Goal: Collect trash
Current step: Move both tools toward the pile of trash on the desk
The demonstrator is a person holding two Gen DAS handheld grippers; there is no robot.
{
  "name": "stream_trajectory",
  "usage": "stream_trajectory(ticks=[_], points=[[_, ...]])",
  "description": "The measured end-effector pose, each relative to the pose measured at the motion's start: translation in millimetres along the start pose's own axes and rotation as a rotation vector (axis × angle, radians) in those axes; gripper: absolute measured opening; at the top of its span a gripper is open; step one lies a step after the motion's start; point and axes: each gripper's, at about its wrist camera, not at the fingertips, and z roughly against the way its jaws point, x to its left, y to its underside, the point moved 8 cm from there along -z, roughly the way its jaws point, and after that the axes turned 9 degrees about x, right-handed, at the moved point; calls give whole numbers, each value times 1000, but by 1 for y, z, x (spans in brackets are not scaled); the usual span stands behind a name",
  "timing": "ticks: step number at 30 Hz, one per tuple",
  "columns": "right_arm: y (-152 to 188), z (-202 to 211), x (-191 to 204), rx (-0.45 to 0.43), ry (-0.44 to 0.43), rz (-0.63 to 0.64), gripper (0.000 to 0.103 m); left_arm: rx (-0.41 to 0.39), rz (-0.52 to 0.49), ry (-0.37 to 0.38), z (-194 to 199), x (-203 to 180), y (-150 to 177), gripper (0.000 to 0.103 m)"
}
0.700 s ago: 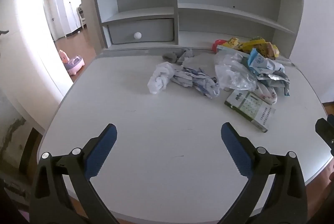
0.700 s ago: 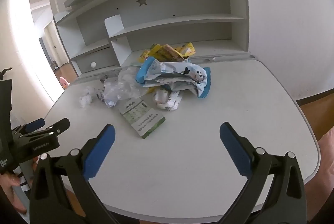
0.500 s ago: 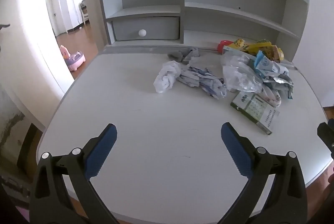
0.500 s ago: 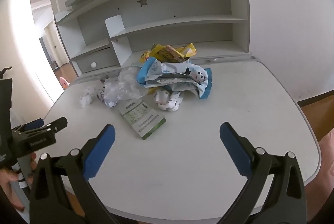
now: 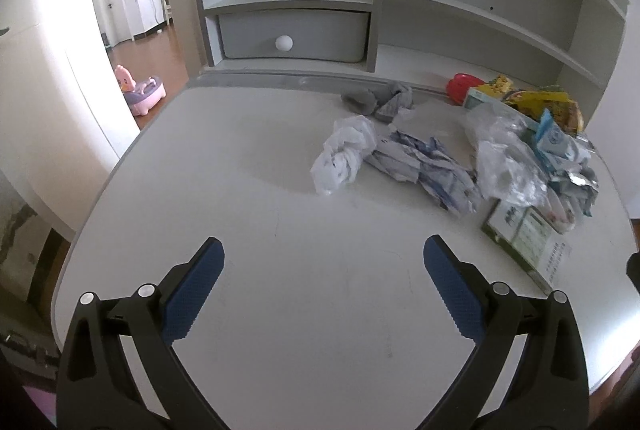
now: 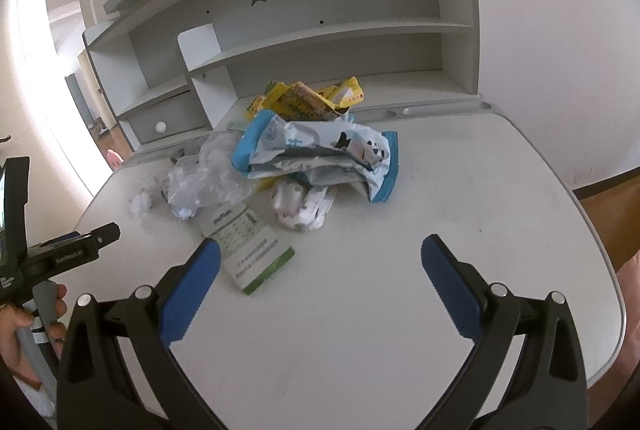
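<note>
a: left wrist view: left gripper [image 5: 323, 258] fingers spread wide, empty, over bare table [image 5: 240, 157]. nearest trash is the crumpled white bag [image 5: 345, 153], mid-table, touching the printed wrapper [image 5: 424, 165].

b: right gripper [image 6: 320, 256] also spread, empty. green-white box [image 6: 250, 248] just ahead of its left finger.

a: handling guess: bag and clear plastic [image 6: 208, 171] light, soft, slippery, so pinch a bunched fold. box stiff, take it by an edge.

b: what's under the blue pouch [image 6: 320, 153] is hidden. no bin in view.
</note>
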Motion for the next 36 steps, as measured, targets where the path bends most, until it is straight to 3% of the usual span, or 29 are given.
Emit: stream_trajectory(ticks=[8, 15, 31, 36], points=[[-9, -19, 4, 76, 39, 56, 97, 18, 2, -5, -16, 0, -17, 97], [-20, -23, 10, 19, 28, 66, 97, 22, -7, -17, -20, -1, -21, 97], [-19, -24, 10, 16, 24, 75, 97, 31, -18, -12, -22, -4, -17, 97], [-30, -14, 10, 2, 48, 129, 97, 17, -47, -49, -13, 3, -25, 97]])
